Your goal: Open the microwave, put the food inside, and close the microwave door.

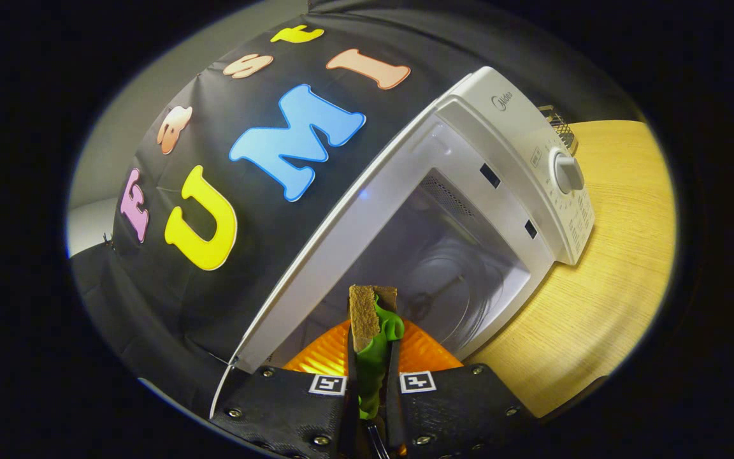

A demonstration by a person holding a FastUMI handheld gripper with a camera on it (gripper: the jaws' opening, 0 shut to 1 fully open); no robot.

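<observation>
The microwave (469, 210) fills the center and right of the frame, tilted hard by the camera's roll, and stands on a light wooden table (603, 287) that runs down the right side. Its cavity (450, 268) is open toward the gripper, the glass turntable (450, 280) is faintly visible inside, and the control panel with its round knob (568, 173) sits in the upper right. The thin pale edge of the door (223, 389) shows at the lower left of the opening, swung aside.

The step in hand appears to be carrying the food into the cavity. To do it well, the person should level the gripper out of its roll, advance straight through the middle of the opening, and keep the load clear of the lower sill and the door edge. The food should be lowered onto the turntable before the fingers part, since dropping it from height could tip it.

At the bottom center of the frame, the gripper (372, 382) is clenched on the food: its 2 fingers press from either side on a sandwich (370, 331), made of a brown bread slice and a green leafy filling. The sandwich sticks up between and just ahead of the fingertips. An orange ribbed plate (322, 354) lies directly behind it, just before the cavity's mouth; whether the sandwich touches the plate cannot be told.
</observation>
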